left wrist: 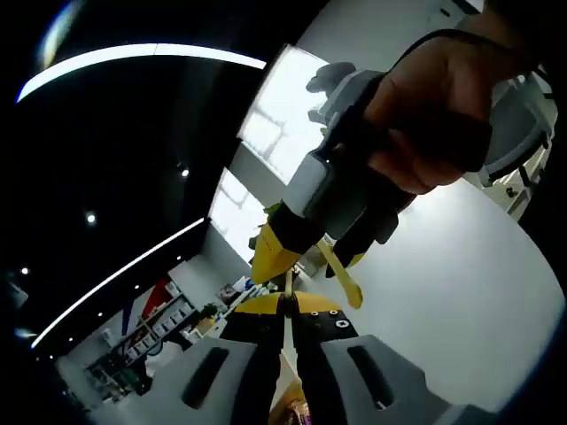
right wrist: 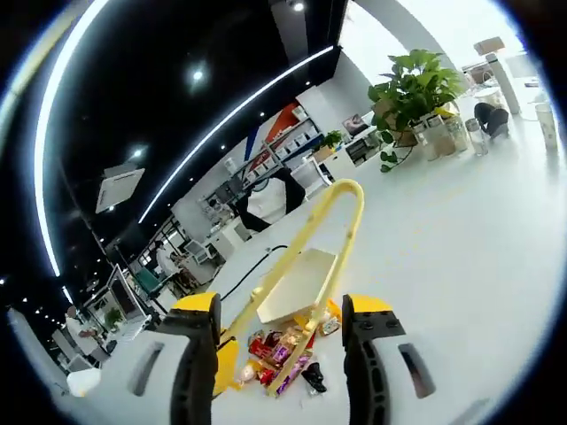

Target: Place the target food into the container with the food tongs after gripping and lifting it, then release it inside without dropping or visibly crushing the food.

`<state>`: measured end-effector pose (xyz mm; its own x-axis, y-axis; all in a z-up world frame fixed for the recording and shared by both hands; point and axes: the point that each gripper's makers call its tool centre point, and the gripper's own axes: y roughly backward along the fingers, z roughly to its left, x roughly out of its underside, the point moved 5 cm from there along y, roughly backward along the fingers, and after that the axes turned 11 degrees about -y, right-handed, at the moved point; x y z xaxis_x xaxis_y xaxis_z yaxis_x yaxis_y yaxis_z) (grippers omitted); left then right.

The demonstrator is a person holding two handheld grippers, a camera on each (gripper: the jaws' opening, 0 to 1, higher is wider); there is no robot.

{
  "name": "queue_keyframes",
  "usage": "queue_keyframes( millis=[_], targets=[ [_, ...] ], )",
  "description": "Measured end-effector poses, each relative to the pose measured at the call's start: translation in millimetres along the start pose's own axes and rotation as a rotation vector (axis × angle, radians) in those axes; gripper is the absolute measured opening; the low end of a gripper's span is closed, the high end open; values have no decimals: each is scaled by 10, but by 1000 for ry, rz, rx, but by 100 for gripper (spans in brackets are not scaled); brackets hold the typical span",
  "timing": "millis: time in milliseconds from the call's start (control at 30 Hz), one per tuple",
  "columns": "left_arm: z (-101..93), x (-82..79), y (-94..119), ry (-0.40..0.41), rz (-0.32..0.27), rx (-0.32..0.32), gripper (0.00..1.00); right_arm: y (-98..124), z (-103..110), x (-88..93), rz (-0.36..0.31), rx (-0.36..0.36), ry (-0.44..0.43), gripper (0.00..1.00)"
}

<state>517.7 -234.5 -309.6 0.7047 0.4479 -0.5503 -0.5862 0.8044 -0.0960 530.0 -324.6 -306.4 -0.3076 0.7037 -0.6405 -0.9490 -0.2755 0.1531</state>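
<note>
Sitting near the far edge of the white table (right wrist: 461, 257), a potted plant (right wrist: 412, 88) is standing beside a few bottles (right wrist: 461, 133), well apart from the work. Closer in, a white container (right wrist: 301, 285) is lying just behind a heap of wrapped snacks (right wrist: 282, 354), the target food, which is resting on the table between the right gripper's (right wrist: 279, 341) jaws in the right gripper view. Those jaws are standing spread, with the yellow tongs (right wrist: 332, 221) running up between them, loop end away from the camera; whether the jaws are pressing the tong arms cannot be told. The tong tips are reaching down toward the snacks, but contact is hidden.

In the left gripper view, the left gripper's (left wrist: 285, 354) jaws are drawn nearly together with a thin yellowish strip between them; what it is cannot be told. A hand (left wrist: 434, 115) is carrying the other gripper across the upper right, blocking the way ahead. Bare table is lying open to the right.
</note>
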Motion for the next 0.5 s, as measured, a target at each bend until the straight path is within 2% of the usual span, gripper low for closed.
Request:
queue_keyframes(
  millis=[167, 233, 400, 433, 500],
  targets=[
    [-3, 24, 42, -49, 15, 4, 2, 4, -17, 44, 18, -5, -21, 39],
    [-18, 32, 49, -70, 20, 12, 2, 5, -17, 61, 29, -9, -24, 38],
    [-50, 30, 75, -96, 20, 23, 2, 21, -100, 32, 3, -5, -126, 34],
    [-71, 21, 77, -124, 20, 29, 2, 22, -110, 37, 8, -4, -139, 34],
    [-101, 15, 80, -125, 17, 37, 2, 28, -139, 62, 22, 7, -184, 33]
  ],
)
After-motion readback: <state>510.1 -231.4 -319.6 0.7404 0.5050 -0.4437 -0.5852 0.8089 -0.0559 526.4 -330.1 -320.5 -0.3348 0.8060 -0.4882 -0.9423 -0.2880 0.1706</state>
